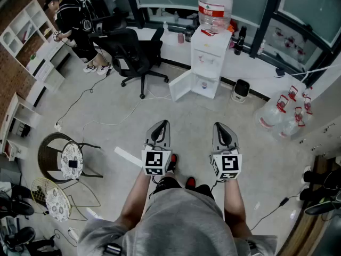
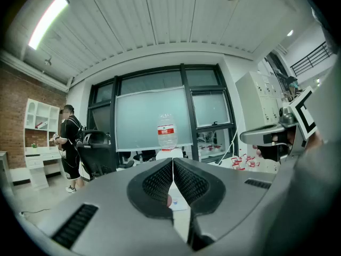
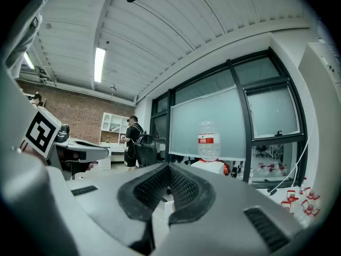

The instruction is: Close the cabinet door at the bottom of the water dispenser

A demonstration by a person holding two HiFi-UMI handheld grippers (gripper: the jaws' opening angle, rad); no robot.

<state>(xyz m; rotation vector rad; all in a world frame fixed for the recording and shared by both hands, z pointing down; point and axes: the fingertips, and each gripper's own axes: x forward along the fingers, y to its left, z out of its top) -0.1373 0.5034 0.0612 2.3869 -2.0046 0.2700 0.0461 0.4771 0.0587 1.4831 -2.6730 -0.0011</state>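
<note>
The left gripper (image 1: 161,129) is clenched on nothing, well ahead the door (image 1: 183,85) stands swung open at the left of the dispenser (image 1: 209,57), low under its bottle (image 1: 215,4), and the right gripper (image 1: 222,130), near the left one, is likewise clenched empty.

This is an office. A black swivel chair (image 1: 133,52) stands at a long white worktop (image 1: 170,42) under tall dark-framed windows (image 2: 154,116), with a water dispenser (image 1: 210,57) beside it. White shelves (image 1: 24,33) line a brick wall (image 1: 13,71), and a strip light (image 2: 48,17) runs along the panelled ceiling (image 2: 160,15).
</note>
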